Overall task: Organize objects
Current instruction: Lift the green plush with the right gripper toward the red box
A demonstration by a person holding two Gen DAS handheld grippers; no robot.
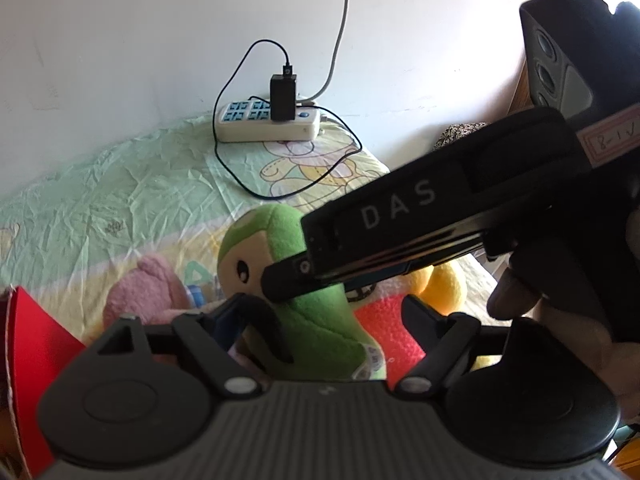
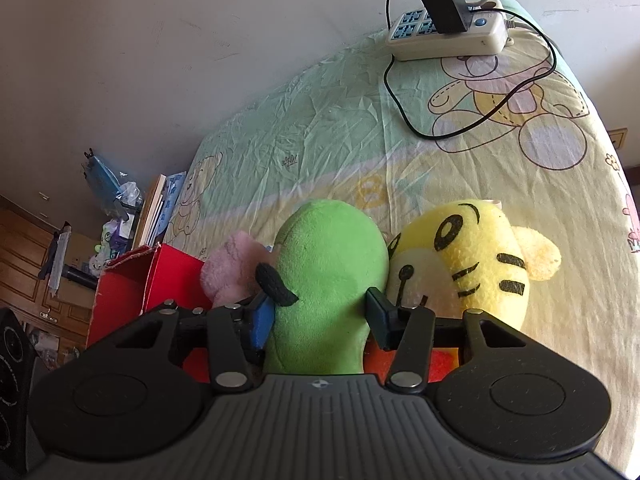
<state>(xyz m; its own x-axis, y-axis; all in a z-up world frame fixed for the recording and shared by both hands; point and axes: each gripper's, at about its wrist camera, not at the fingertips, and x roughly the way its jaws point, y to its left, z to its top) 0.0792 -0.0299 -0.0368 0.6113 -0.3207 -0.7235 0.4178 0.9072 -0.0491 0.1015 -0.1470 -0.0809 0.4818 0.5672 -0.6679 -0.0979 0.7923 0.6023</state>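
Note:
A green plush toy stands on the bed between a pink plush and a yellow tiger plush. My right gripper is shut on the green toy's body, with a pad pressed into each side. In the left wrist view the green plush toy sits between the fingers of my left gripper, which is open: the left finger is by the toy's black wing and the right finger stands clear of it. The right gripper's black housing reaches in from the right over the toy's head.
A white power strip with a black charger and cables lies at the back of the printed bed sheet. A red box stands at the left bed edge, with books and a wooden cabinet beyond. An orange-red cloth lies under the toys.

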